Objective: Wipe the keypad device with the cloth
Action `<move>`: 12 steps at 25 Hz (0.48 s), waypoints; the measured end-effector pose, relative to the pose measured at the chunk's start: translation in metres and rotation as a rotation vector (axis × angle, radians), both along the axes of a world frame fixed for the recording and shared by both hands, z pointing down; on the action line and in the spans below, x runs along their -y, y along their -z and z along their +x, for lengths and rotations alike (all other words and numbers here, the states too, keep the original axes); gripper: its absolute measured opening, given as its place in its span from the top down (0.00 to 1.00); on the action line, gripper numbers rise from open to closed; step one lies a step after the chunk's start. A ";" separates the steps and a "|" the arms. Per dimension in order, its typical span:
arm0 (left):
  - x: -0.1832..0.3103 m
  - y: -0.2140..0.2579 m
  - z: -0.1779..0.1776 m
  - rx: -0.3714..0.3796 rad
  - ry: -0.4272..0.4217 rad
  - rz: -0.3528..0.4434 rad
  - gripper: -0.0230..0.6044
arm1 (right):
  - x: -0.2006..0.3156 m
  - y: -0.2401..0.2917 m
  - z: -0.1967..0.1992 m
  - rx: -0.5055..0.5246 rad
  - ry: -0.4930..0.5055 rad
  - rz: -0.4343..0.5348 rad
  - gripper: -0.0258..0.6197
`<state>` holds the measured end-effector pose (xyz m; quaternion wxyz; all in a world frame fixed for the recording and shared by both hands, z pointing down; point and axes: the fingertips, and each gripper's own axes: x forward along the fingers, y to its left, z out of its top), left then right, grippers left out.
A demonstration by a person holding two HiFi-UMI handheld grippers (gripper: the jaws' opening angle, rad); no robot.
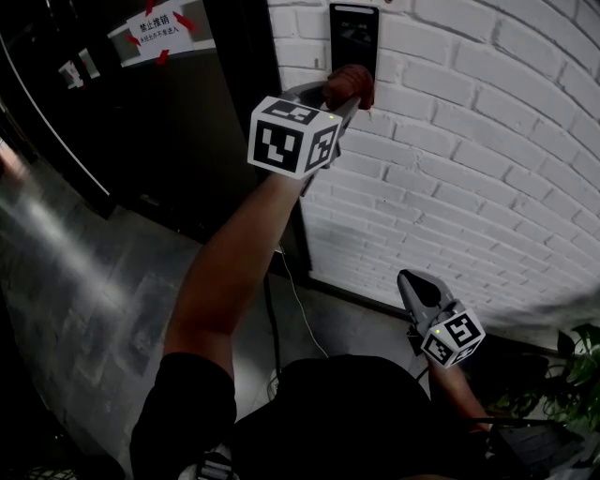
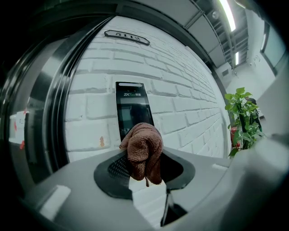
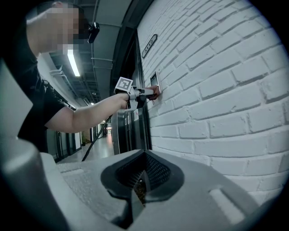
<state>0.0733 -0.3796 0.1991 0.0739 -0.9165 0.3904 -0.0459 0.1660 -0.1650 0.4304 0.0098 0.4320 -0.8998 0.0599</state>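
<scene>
A black keypad device (image 1: 353, 37) hangs on the white brick wall; it also shows in the left gripper view as the keypad device (image 2: 131, 106) and, small, in the right gripper view as the keypad device (image 3: 155, 80). My left gripper (image 1: 349, 94) is raised to its lower edge and shut on a bunched brown cloth (image 2: 143, 151), which presses against the device's bottom part. The cloth (image 1: 351, 86) covers that lower end. My right gripper (image 1: 419, 292) hangs low by the wall, jaws together with nothing between them.
A dark glass door (image 1: 141, 112) with a white notice (image 1: 159, 28) stands left of the device. A number plate (image 2: 127, 37) sits above it. A potted plant (image 1: 572, 380) stands at the lower right by the wall. Grey floor (image 1: 84, 272) lies below.
</scene>
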 end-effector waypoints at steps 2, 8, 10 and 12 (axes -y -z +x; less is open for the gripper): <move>0.000 -0.004 -0.001 0.002 -0.001 -0.008 0.71 | -0.001 0.000 -0.002 -0.001 0.000 0.001 0.97; -0.001 -0.019 0.000 0.022 -0.004 -0.030 0.71 | -0.004 0.004 -0.003 -0.004 -0.011 0.010 0.97; -0.002 -0.024 0.001 0.027 -0.010 -0.038 0.71 | -0.006 0.005 -0.004 -0.005 -0.016 0.015 0.97; -0.002 -0.028 0.001 0.035 -0.018 -0.045 0.71 | -0.008 0.006 -0.007 -0.006 -0.021 0.017 0.97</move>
